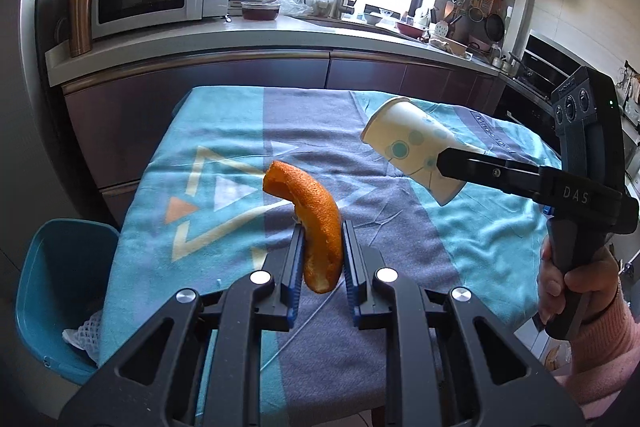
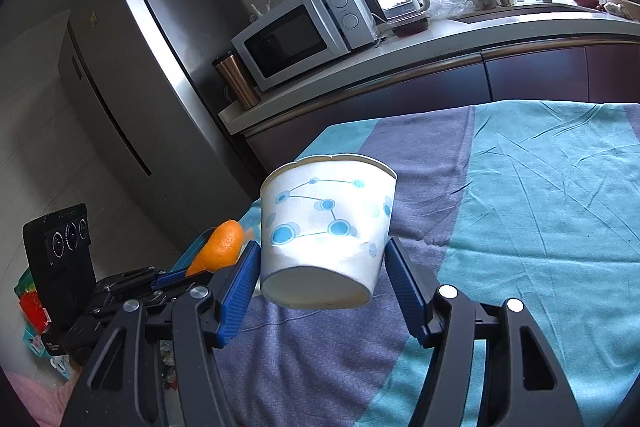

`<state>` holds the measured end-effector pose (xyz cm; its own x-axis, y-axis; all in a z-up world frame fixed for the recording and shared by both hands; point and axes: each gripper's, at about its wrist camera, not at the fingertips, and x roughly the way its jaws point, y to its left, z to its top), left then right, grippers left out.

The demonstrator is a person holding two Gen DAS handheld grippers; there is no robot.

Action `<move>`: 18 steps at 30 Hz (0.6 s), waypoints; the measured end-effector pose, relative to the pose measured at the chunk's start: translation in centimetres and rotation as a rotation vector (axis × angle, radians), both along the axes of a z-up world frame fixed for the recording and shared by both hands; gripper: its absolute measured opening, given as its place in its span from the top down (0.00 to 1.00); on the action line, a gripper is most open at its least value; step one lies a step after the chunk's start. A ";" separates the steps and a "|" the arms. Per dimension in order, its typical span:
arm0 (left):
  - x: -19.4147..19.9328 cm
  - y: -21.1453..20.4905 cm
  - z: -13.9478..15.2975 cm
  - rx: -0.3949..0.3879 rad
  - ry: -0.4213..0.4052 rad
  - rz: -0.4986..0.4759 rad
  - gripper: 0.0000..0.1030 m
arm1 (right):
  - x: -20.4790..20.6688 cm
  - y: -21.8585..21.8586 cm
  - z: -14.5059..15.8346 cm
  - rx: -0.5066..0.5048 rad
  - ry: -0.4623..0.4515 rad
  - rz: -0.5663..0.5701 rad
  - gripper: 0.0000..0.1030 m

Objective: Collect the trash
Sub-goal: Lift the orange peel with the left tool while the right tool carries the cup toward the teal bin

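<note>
1. Left wrist view: left of the tabletop point(image 1: 224, 131) and lower than it stood a teal bin point(image 1: 52, 291) with white netting inside, likely the drop point.
2. The left claw point(image 1: 320, 247) pinched an orange peel point(image 1: 316, 223) above the tabletop's near half, the peel's long axis curving up and away from the pads; it was the claw nearer the bin.
3. Farther right over the tabletop, the right claw point(image 1: 444, 163) squeezed a paper cup point(image 1: 412, 143), tipped with its mouth toward the bin side.
4. Judged: both loads had to travel left off the tabletop edge, the peel first.
</note>
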<state>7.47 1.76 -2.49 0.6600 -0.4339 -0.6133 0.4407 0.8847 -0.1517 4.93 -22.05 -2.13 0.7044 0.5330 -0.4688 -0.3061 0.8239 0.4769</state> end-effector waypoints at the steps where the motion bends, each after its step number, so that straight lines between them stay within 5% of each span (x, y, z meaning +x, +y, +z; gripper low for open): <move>1: -0.1 0.3 0.0 0.000 0.001 0.004 0.82 | 0.0 0.4 0.1 -0.003 -0.002 0.005 0.40; 18: -1.6 4.8 0.1 0.000 -0.003 0.091 0.82 | 0.0 5.0 0.3 -0.013 -0.007 0.094 0.40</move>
